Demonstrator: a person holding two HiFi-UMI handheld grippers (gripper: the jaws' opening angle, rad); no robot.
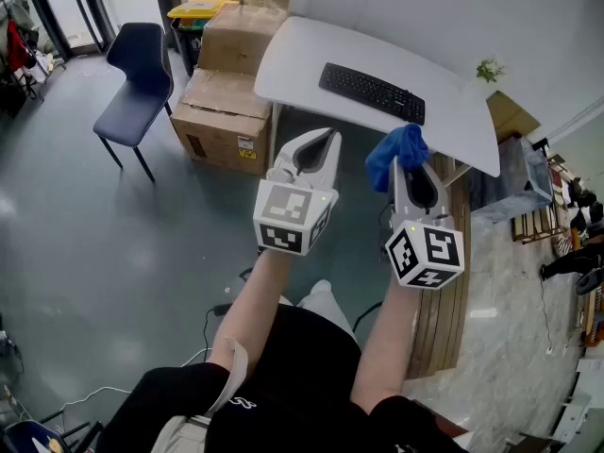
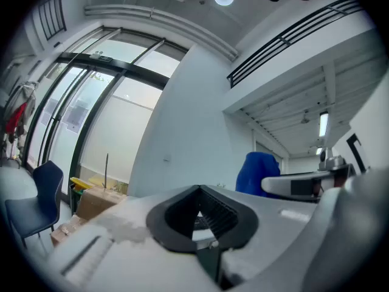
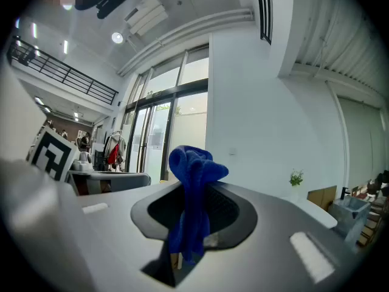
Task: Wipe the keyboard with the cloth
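Observation:
In the head view a black keyboard (image 1: 371,92) lies on a white table (image 1: 302,55) ahead of me. Both grippers hang in the air short of the table's near edge. My right gripper (image 1: 409,161) is shut on a bunched blue cloth (image 1: 396,151), which sticks up out of its jaws; the right gripper view shows the cloth (image 3: 193,172) pinched in the right gripper (image 3: 196,190). My left gripper (image 1: 325,137) is shut with nothing in it. In the left gripper view the left gripper (image 2: 199,192) has its jaws together, and the cloth (image 2: 258,173) shows off to the right.
Stacked cardboard boxes (image 1: 229,97) stand left of the table, with a yellow-lidded bin (image 1: 196,9) behind them. A dark blue chair (image 1: 140,74) is further left. A small plant (image 1: 489,69) sits on the table's right end. A wooden slatted bench (image 1: 444,319) runs under my right arm.

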